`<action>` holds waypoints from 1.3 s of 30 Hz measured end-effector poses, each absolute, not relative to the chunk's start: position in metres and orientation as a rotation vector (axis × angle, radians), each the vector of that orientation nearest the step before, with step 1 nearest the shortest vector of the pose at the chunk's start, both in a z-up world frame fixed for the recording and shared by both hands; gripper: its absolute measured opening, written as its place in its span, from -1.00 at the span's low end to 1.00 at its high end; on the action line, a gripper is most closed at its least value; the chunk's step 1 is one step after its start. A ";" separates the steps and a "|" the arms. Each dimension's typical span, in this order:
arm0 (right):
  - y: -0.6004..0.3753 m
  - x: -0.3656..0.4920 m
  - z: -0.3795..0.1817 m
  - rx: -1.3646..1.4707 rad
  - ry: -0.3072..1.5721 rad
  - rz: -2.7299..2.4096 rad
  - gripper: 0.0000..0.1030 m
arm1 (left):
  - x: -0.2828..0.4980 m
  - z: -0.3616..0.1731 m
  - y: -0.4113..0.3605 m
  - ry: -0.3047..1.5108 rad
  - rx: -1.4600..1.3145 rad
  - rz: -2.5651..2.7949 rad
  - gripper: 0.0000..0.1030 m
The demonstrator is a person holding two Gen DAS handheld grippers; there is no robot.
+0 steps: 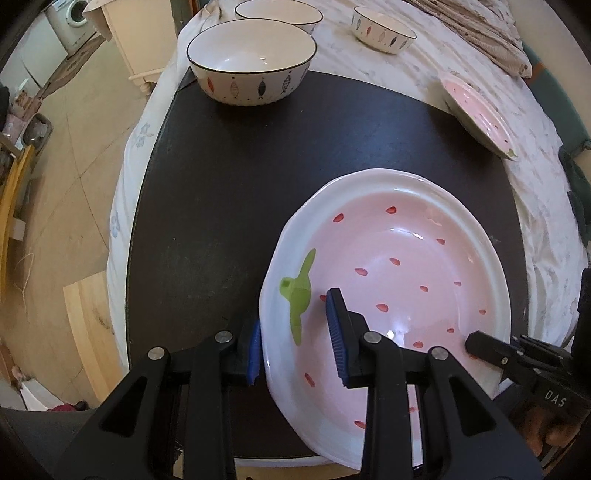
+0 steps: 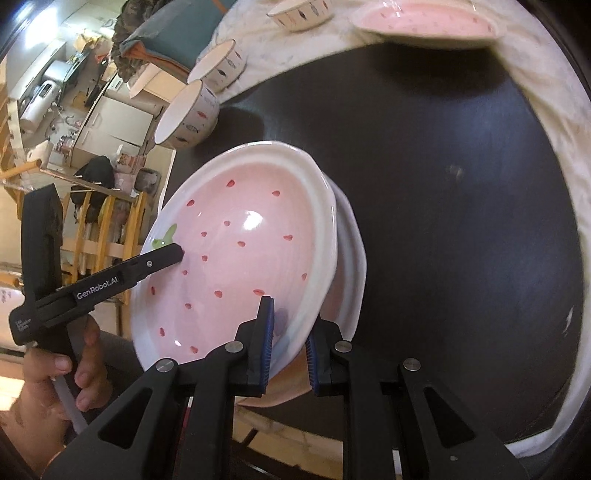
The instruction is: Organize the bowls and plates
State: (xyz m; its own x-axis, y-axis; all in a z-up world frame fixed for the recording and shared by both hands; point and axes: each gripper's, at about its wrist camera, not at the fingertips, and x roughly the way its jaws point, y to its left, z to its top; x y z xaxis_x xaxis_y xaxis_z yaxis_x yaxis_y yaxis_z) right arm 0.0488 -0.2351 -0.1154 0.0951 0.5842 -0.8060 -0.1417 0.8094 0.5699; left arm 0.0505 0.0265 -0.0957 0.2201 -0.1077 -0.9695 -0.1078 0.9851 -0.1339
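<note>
Right wrist view | second plate point(image 2: 351, 266) beneath strawberry plate point(image 2: 236, 266) | hidden leftward

Dark matte surface point(image 1: 221, 206), partly draped with white floral-print cloth point(image 1: 436, 62). On the bare dark area: large white fish-patterned ceramic bowl point(image 1: 251, 62). On the cloth: second large bowl point(image 1: 280, 13), small fish-patterned bowl point(image 1: 384, 29), pink strawberry-patterned dish point(image 1: 480, 114).

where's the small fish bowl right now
In the left wrist view the small fish bowl sits at the top right on the white cloth, beyond the dark mat, right of the two bigger bowls.
</note>
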 end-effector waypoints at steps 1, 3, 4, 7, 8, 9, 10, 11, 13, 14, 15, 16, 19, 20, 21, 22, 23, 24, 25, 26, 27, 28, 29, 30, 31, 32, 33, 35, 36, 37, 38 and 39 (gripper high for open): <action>-0.234 0.048 -0.117 0.394 1.388 0.561 -0.65 | 0.051 -0.098 0.029 1.359 -0.204 0.008 -0.47; -0.232 0.049 -0.123 0.400 1.413 0.561 -0.65 | 0.050 -0.101 0.030 1.375 -0.218 0.007 -0.47; -0.230 0.050 -0.124 0.401 1.422 0.557 -0.65 | 0.050 -0.102 0.030 1.383 -0.217 0.006 -0.46; -0.232 0.052 -0.128 0.411 1.440 0.540 -0.65 | 0.051 -0.104 0.031 1.401 -0.218 0.009 -0.43; -0.232 0.053 -0.128 0.411 1.445 0.540 -0.65 | 0.051 -0.106 0.033 1.405 -0.242 0.014 -0.43; -0.231 0.053 -0.128 0.408 1.447 0.542 -0.65 | 0.053 -0.107 0.033 1.405 -0.249 0.014 -0.42; -0.230 0.053 -0.128 0.403 1.450 0.545 -0.66 | 0.054 -0.108 0.033 1.408 -0.243 0.011 -0.40; -0.230 0.053 -0.128 0.403 1.454 0.545 -0.66 | 0.054 -0.107 0.031 1.409 -0.223 0.012 -0.39; -0.229 0.053 -0.129 0.409 1.465 0.544 -0.66 | 0.054 -0.106 0.024 1.402 -0.169 0.018 -0.33; -0.229 0.051 -0.129 0.408 1.470 0.545 -0.65 | 0.053 -0.105 0.020 1.397 -0.136 0.022 -0.32; -0.228 0.051 -0.129 0.404 1.474 0.549 -0.64 | 0.054 -0.105 0.016 1.390 -0.102 0.026 -0.30; -0.227 0.050 -0.128 0.393 1.476 0.553 -0.63 | 0.053 -0.104 0.013 1.384 -0.074 0.028 -0.28; -0.226 0.046 -0.126 0.371 1.477 0.561 -0.61 | 0.053 -0.103 0.003 1.362 0.004 0.037 -0.25; -0.227 0.046 -0.126 0.374 1.479 0.561 -0.62 | 0.052 -0.103 0.000 1.356 0.028 0.038 -0.25; -0.228 0.045 -0.125 0.382 1.483 0.563 -0.62 | 0.053 -0.103 -0.001 1.354 0.040 0.038 -0.24; -0.228 0.045 -0.126 0.392 1.492 0.565 -0.62 | 0.053 -0.103 -0.004 1.346 0.068 0.043 -0.24; -0.229 0.045 -0.127 0.398 1.498 0.567 -0.61 | 0.054 -0.103 -0.005 1.342 0.080 0.044 -0.24; -0.229 0.045 -0.127 0.400 1.503 0.566 -0.61 | 0.054 -0.104 -0.007 1.341 0.093 0.040 -0.24; -0.229 0.046 -0.126 0.395 1.506 0.558 -0.61 | 0.054 -0.104 -0.007 1.344 0.094 0.038 -0.24; -0.228 0.046 -0.126 0.386 1.504 0.551 -0.61 | 0.055 -0.105 -0.007 1.349 0.093 0.037 -0.24; -0.228 0.045 -0.124 0.375 1.501 0.545 -0.61 | 0.055 -0.106 -0.007 1.357 0.096 0.036 -0.24; -0.228 0.046 -0.123 0.368 1.500 0.538 -0.60 | 0.055 -0.107 -0.008 1.356 0.100 0.036 -0.24; -0.229 0.046 -0.123 0.364 1.500 0.532 -0.60 | 0.054 -0.106 -0.007 1.354 0.108 0.038 -0.24; -0.232 0.048 -0.123 0.392 1.508 0.535 -0.58 | 0.053 -0.105 -0.007 1.352 0.116 0.041 -0.24; -0.232 0.050 -0.125 0.420 1.520 0.534 -0.58 | 0.054 -0.105 -0.007 1.352 0.118 0.042 -0.24; -0.230 0.050 -0.125 0.433 1.526 0.535 -0.58 | 0.055 -0.106 -0.009 1.353 0.116 0.042 -0.24; -0.231 0.051 -0.126 0.438 1.533 0.538 -0.58 | 0.055 -0.105 -0.008 1.351 0.117 0.046 -0.23; -0.229 0.051 -0.125 0.431 1.553 0.546 -0.56 | 0.055 -0.107 -0.008 1.348 0.120 0.049 -0.21; -0.229 0.051 -0.124 0.429 1.565 0.554 -0.53 | 0.054 -0.107 -0.007 1.348 0.119 0.049 -0.16; -0.228 0.051 -0.123 0.423 1.576 0.568 -0.46 | 0.054 -0.109 -0.007 1.350 0.113 0.046 -0.14; -0.229 0.050 -0.120 0.409 1.574 0.576 -0.44 | 0.054 -0.110 -0.007 1.353 0.111 0.042 -0.14; -0.230 0.050 -0.118 0.400 1.566 0.571 -0.47 | 0.053 -0.110 -0.007 1.353 0.112 0.041 -0.14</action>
